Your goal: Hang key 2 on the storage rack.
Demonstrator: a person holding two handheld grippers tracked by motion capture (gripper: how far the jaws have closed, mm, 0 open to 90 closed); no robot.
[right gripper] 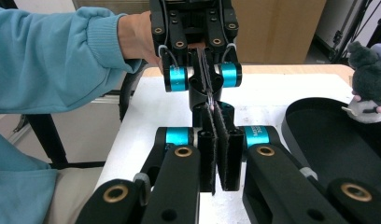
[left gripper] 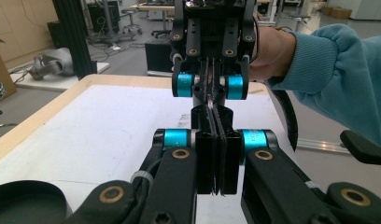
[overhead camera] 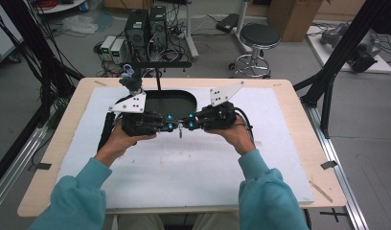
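Pointing nose to nose over the white mat [overhead camera: 184,167], the left gripper [overhead camera: 172,125] and right gripper [overhead camera: 189,124] almost touch at the tips. Both have their jaws pressed together, and a thin pinkish strip [left gripper: 211,103] seems pinched between them, but it's too small to say what it is. Behind sits a black tray [overhead camera: 177,103], partly covered by the grippers, with a grey plush mouse [right gripper: 370,77] at its edge, cut off by the frame
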